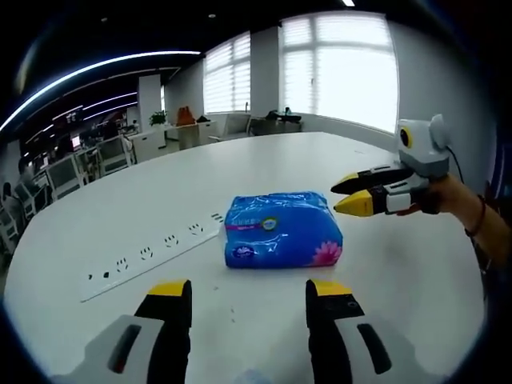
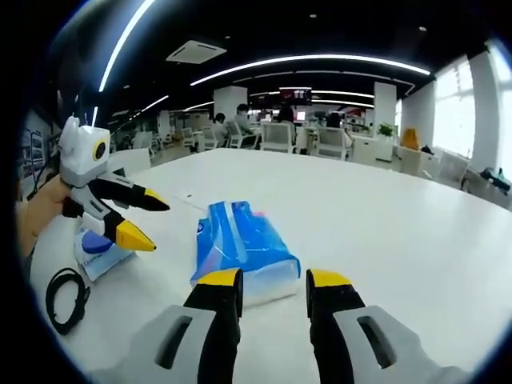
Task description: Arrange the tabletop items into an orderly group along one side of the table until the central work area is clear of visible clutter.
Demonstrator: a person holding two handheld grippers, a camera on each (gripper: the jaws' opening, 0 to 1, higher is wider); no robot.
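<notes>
In the left gripper view, a white power strip [image 1: 152, 254] is laid flat on the white table [image 1: 264, 160], left of a blue tissue pack [image 1: 282, 230] whose printed label is illegible. The left gripper [image 1: 249, 294], jaws spread, is held short of it. The right gripper [image 1: 353, 195], jaws parted and empty, is seen beside it.

In the right gripper view, a black cable [image 2: 66, 298] and a smaller blue packet [image 2: 98, 250] are seen at the left.

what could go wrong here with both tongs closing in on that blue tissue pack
1. The left tongs and right tongs approach the blue tissue pack from different sides, both open; if both grab, they may tug against each other or collide.
2. The pack looks soft, so a pinch may crush it or slip off the wrapper.
3. A black cable and a smaller packet lie beside the left tongs; a sweep could drag them toward the middle.
</notes>
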